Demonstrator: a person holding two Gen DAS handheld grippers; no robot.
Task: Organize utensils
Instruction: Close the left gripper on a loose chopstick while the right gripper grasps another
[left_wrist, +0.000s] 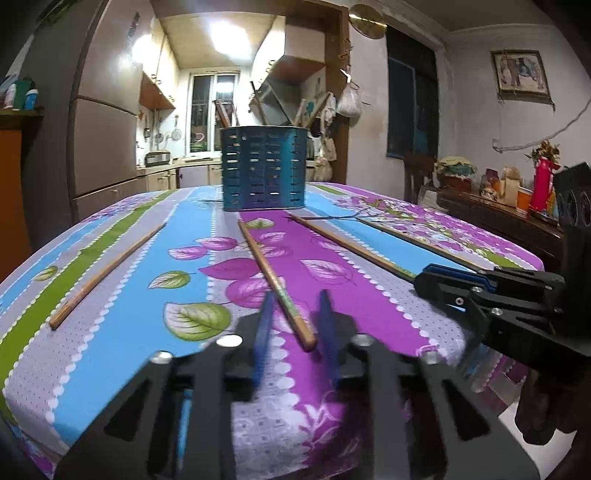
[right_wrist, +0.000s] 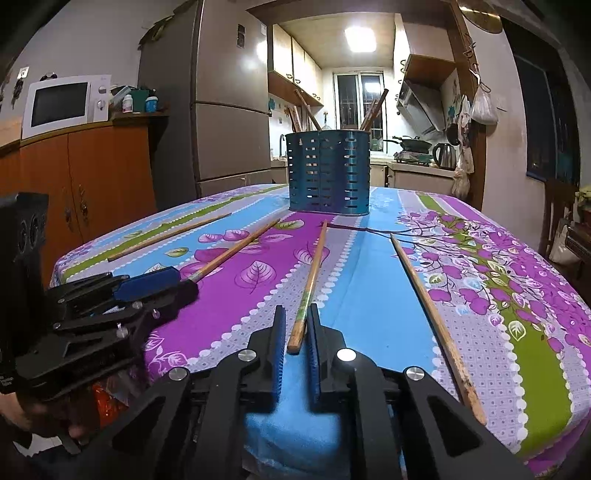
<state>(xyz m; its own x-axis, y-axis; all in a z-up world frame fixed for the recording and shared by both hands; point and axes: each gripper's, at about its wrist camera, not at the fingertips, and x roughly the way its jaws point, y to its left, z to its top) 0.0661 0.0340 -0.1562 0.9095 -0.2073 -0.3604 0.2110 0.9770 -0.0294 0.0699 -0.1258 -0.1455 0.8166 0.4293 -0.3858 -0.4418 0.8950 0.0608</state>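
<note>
Four long wooden chopsticks lie apart on the flowery purple and blue tablecloth (left_wrist: 122, 273), fanned out in front of the blue metal holder with slots (right_wrist: 328, 171) near the far edge. The left gripper (left_wrist: 295, 314) is spread around the near end of the second chopstick from the left (left_wrist: 273, 273). The right gripper (right_wrist: 295, 321) is spread around the near end of the third chopstick (right_wrist: 312, 280). Neither pinches yet.

Floral tablecloth (right_wrist: 369, 280); white microwave (right_wrist: 62, 103) on wooden cabinet (right_wrist: 88, 173), tall fridge (right_wrist: 229, 99), kettle (right_wrist: 445, 155)
</note>
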